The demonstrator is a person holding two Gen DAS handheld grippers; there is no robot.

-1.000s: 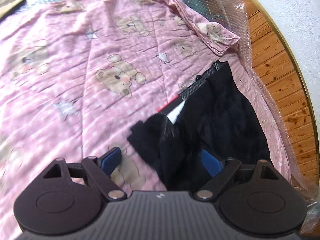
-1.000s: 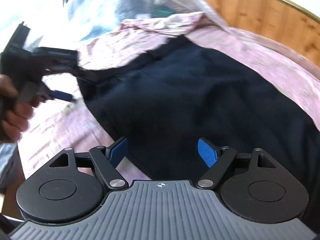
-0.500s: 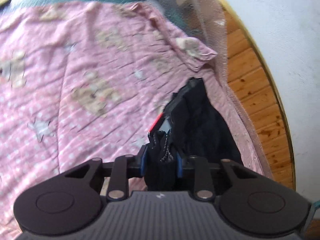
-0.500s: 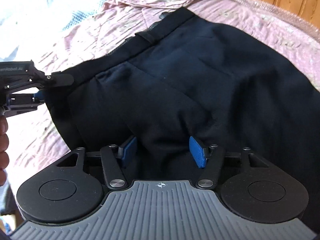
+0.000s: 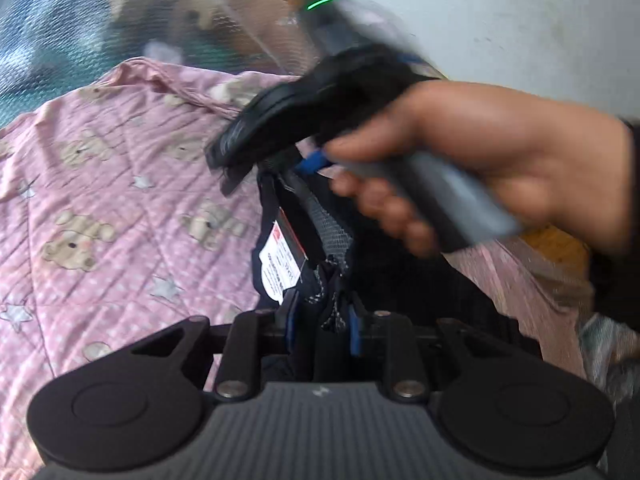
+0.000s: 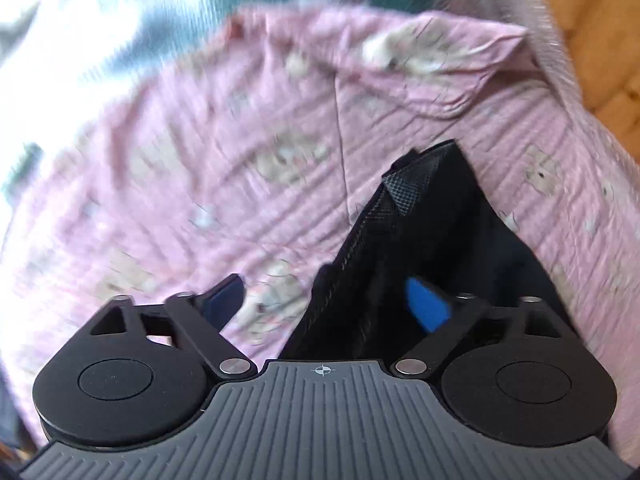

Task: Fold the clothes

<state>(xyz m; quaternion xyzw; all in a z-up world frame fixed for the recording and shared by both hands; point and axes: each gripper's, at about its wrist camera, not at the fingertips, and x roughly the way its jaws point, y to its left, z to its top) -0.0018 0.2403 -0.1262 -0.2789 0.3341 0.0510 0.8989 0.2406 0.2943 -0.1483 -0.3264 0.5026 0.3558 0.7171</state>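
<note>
Two grippers: both are over one dark garment on a pink bedspread.
Left gripper (image 5: 322,322): nearest in its own view, its blue pads are clamped on a bunched fold of the black trousers (image 5: 400,280); the jaws stand narrow with cloth and a speckled drawcord pinched between them.
Right gripper (image 6: 326,304): its jaws stand apart and have just been closing a little; the trousers' edge lies between the fingers, but the pads do not press on it. The view is blurred.
Black trousers: dark navy to black, crumpled, with a grey mesh lining showing at the waistband and a white label (image 5: 278,268) with a red stripe turned outward.
Trousers' place: lying on the bedspread's right part, one end lifted in the left gripper.
Person's hand (image 5: 500,168): wrapped round the right gripper's grey handle, just beyond the label, blurred.
Pink bedspread (image 5: 120,208): printed with teddy bears and white stars, wrinkled, its far corner folded over.
Farther off: clear bubble wrap (image 5: 80,20) past the bedspread's edge, then wooden floor (image 6: 600,40).
</note>
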